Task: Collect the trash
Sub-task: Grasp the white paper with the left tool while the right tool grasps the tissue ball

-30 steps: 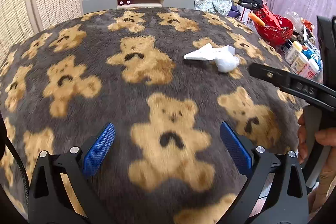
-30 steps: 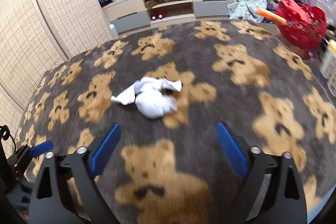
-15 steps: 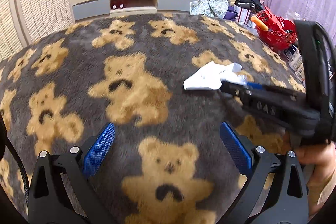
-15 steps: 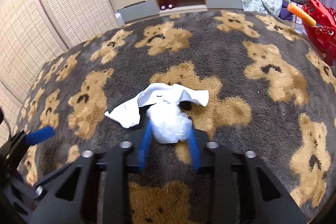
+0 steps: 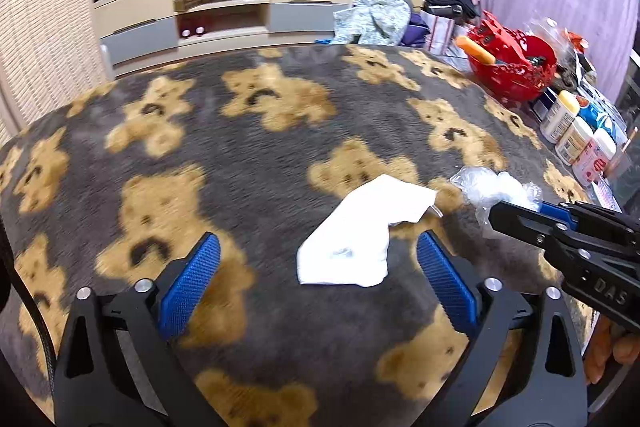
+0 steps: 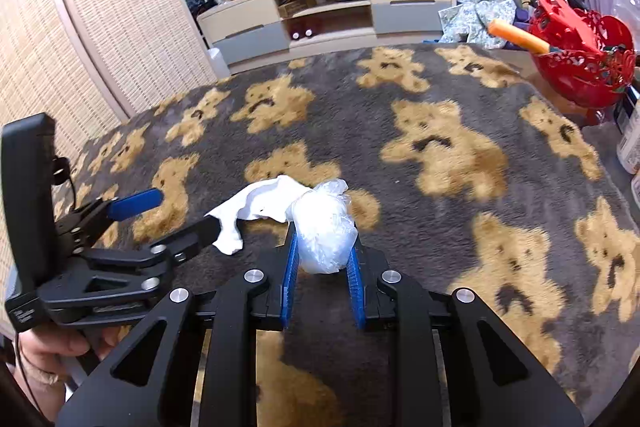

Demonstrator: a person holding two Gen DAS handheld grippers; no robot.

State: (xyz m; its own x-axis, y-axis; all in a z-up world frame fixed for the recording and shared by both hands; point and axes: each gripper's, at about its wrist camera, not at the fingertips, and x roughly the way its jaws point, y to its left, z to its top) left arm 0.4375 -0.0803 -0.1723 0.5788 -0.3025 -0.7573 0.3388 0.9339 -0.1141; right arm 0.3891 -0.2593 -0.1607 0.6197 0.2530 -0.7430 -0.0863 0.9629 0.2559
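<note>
Two pieces of trash in play: crumpled plastic bag point(image 6: 323, 227) clamped in right gripper point(image 6: 322, 279) jaws, just closed. White tissue point(image 5: 362, 237) beside it, probably flat on blanket point(image 5: 240, 155), between left gripper point(image 5: 318, 283) jaws, wide apart, just narrowing. Next: lower, close on tissue.

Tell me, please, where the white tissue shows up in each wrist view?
Left wrist view: white tissue lies low centre, ahead of the open left gripper.
Right wrist view: white tissue sits left of centre, beside the plastic wad.
Shared landmark: red basket, upper right in both.
</note>
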